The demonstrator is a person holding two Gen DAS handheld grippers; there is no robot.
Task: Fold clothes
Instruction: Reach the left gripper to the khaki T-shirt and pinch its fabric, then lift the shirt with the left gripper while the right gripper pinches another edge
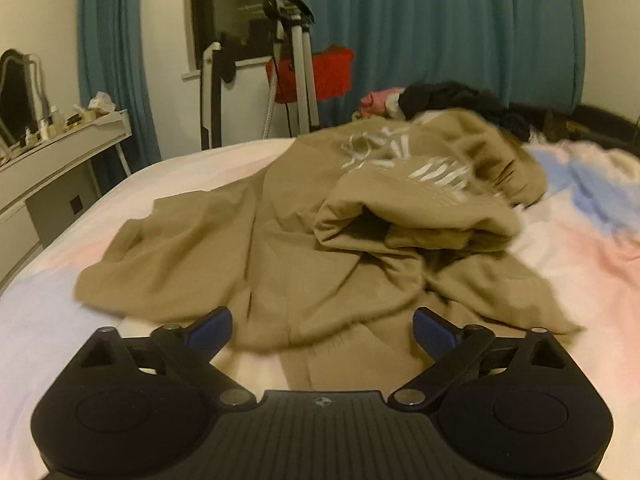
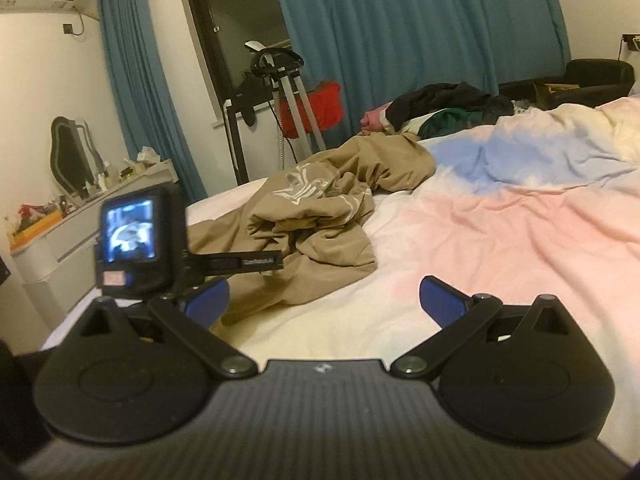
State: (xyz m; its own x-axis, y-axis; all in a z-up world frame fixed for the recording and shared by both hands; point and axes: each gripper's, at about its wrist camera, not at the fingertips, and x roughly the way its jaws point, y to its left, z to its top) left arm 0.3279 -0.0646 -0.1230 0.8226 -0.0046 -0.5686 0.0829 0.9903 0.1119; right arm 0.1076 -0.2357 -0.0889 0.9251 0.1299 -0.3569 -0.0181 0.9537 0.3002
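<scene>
A tan sweatshirt with white print (image 1: 304,232) lies crumpled on the bed, one part bunched up at its right. My left gripper (image 1: 322,330) is open and empty, just above the garment's near edge. In the right wrist view the same sweatshirt (image 2: 320,216) lies ahead and to the left. My right gripper (image 2: 324,300) is open and empty over bare bedding, right of the garment. The left gripper's camera unit (image 2: 132,240) shows at the left of that view.
The bed cover (image 2: 500,232) is pink, blue and white and wrinkled. A pile of dark and pink clothes (image 1: 440,100) lies at the far side. A white dresser (image 1: 60,152) with small items stands left. A tripod (image 1: 296,72) and teal curtains stand behind.
</scene>
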